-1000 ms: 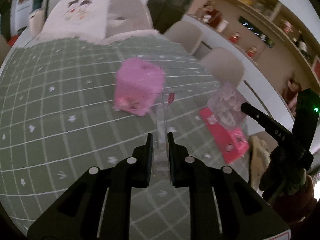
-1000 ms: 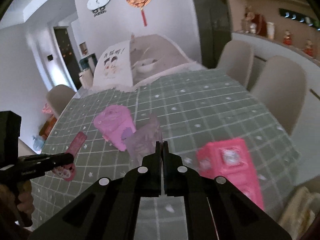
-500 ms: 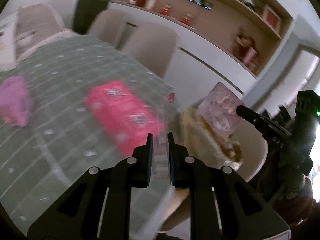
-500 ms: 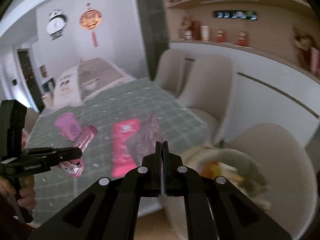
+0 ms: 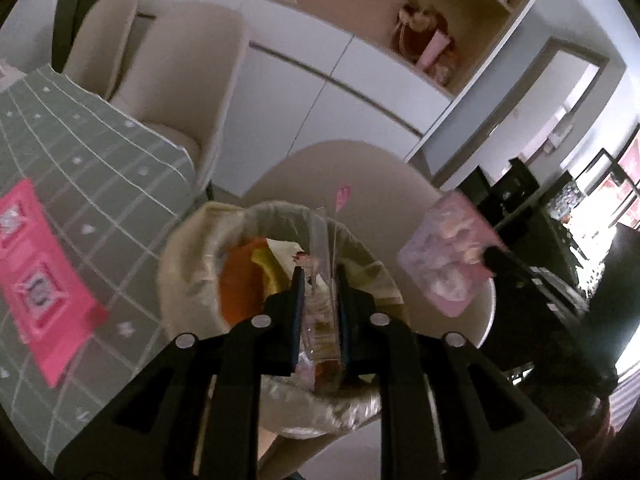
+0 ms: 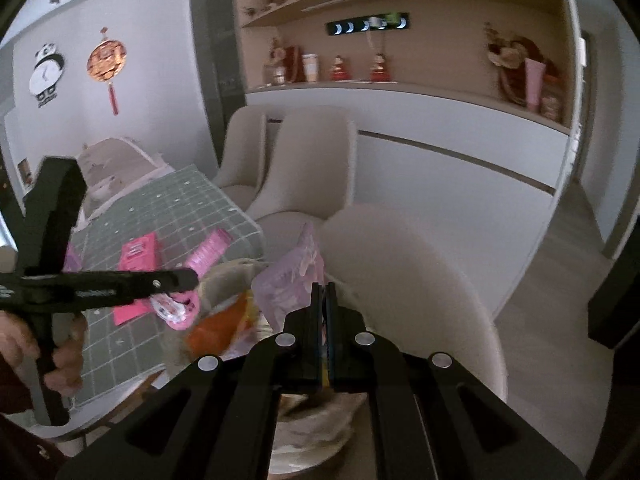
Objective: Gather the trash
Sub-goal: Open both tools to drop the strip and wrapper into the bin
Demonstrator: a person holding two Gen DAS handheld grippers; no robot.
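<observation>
My left gripper point(image 5: 319, 276) is shut on a clear plastic wrapper point(image 5: 322, 248) with pink print and holds it right over a lined trash bin point(image 5: 188, 276) that has orange and yellow trash inside. My right gripper point(image 6: 324, 288) is shut on a pale pink wrapper point(image 6: 292, 280), which also shows at the right in the left wrist view point(image 5: 448, 264), beside the bin's rim. The left gripper's wrapper also shows in the right wrist view point(image 6: 176, 306), near the bin point(image 6: 224, 320).
A green checked table point(image 5: 100, 168) lies to the left with a pink packet point(image 5: 36, 280) on it. More pink packets point(image 6: 140, 252) lie on the table in the right wrist view. Beige chairs point(image 6: 308, 160) stand behind the bin, and white cabinets line the wall.
Both grippers have swung from above the table to the trash bin at its end, each carrying its wrapper. The left wrapper now hangs over the bin's opening.
</observation>
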